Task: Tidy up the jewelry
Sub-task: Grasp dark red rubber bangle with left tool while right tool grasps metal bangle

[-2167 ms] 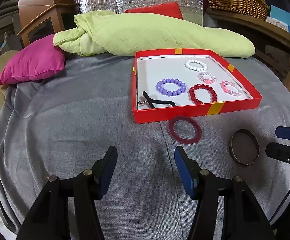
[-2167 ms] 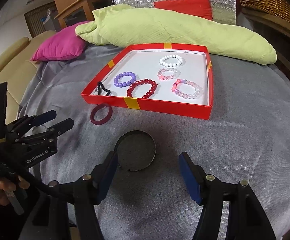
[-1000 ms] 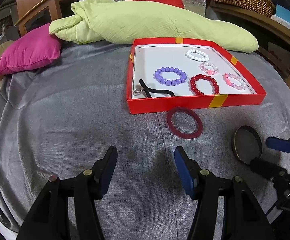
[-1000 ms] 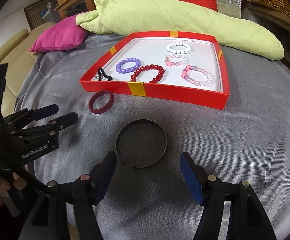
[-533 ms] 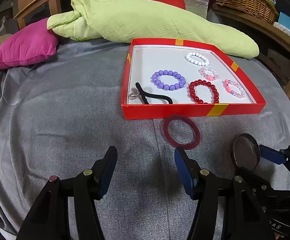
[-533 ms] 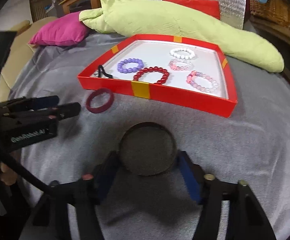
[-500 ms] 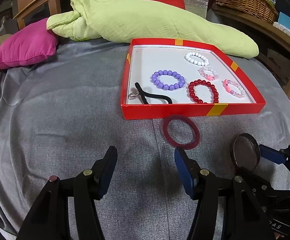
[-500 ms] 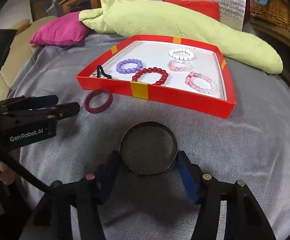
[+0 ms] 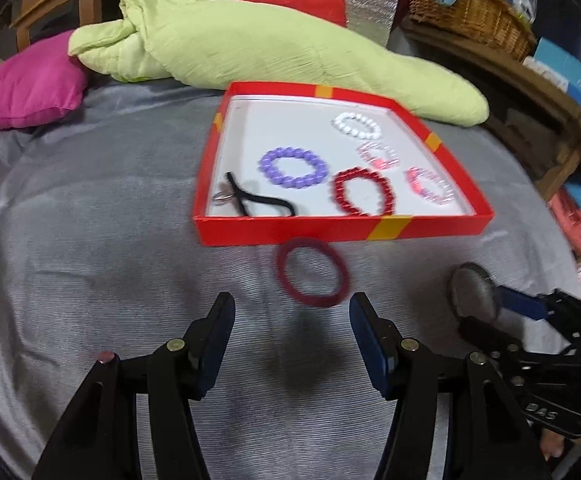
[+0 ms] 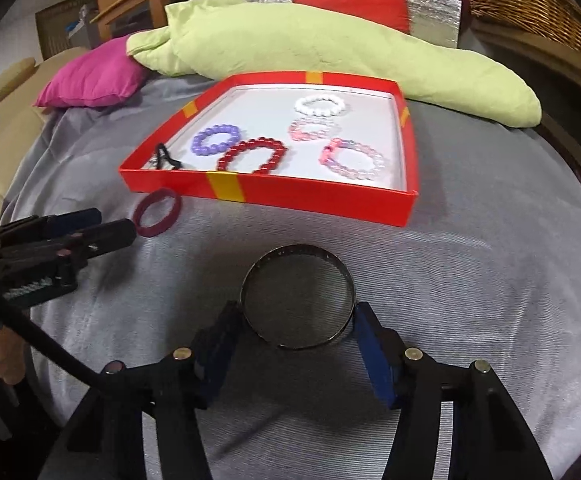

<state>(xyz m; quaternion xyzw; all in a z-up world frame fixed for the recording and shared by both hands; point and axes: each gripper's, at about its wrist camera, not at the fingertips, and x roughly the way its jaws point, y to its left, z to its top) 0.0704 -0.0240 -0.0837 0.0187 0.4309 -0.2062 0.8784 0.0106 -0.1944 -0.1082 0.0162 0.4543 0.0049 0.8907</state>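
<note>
A red tray point(image 9: 390, 229) point(image 10: 310, 196) on the grey cloth holds several bead bracelets and a black hair tie point(image 9: 258, 200). A dark red bangle point(image 9: 312, 272) point(image 10: 157, 213) lies on the cloth just in front of the tray. My left gripper point(image 9: 290, 320) is open, just short of this bangle. A dark metal bangle point(image 10: 297, 297) point(image 9: 472, 292) lies flat further right. My right gripper point(image 10: 295, 334) is open with its fingers at either side of the metal bangle's near edge.
A green duvet point(image 9: 270, 44) and a pink cushion point(image 9: 26, 88) lie behind the tray. A wicker basket point(image 9: 470, 4) and boxes stand on a shelf at the right. The grey cloth point(image 9: 90, 240) drops off at its rounded edges.
Both grippers have moved forward. The left one has come close to the dark red bangle. The right one now has its open fingers around the near edge of the metal bangle.
</note>
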